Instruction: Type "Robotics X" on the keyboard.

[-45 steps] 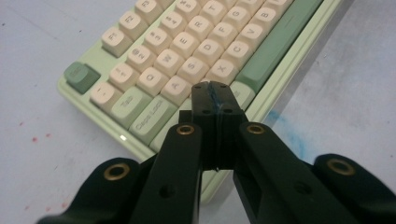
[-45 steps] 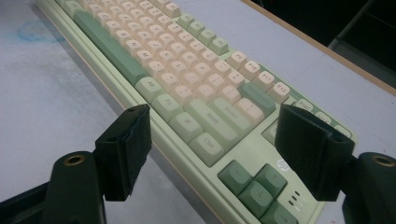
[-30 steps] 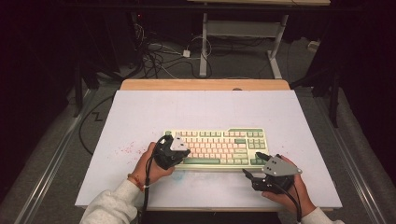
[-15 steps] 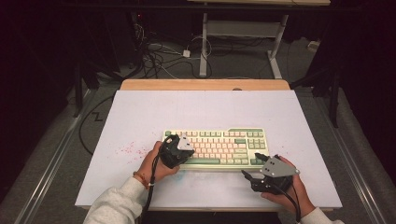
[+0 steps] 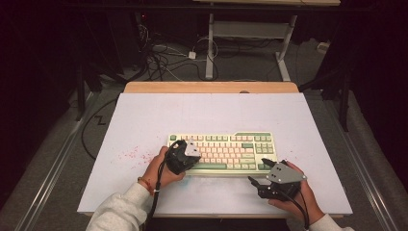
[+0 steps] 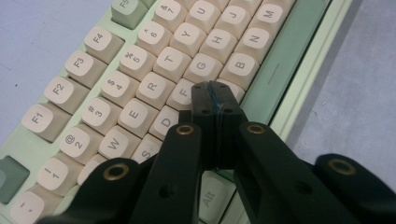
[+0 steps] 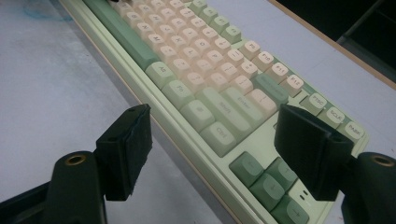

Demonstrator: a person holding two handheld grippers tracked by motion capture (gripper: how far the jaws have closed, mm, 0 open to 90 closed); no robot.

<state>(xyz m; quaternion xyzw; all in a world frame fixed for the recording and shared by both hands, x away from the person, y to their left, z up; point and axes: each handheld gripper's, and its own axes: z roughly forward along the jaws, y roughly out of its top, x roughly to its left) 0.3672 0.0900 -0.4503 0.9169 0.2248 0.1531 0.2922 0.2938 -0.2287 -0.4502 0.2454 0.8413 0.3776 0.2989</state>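
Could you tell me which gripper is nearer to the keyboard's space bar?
Left. The left gripper hovers shut beside the space bar; the right gripper waits open off the keyboard's right corner.

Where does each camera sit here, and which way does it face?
High view: above the person's side, facing forward and down on the table; both forearms, left gripper, right gripper.
Left gripper view: along its shut fingers, over the letter keys.
Right gripper view: between open fingers, toward the arrow keys.
All share the keyboard.
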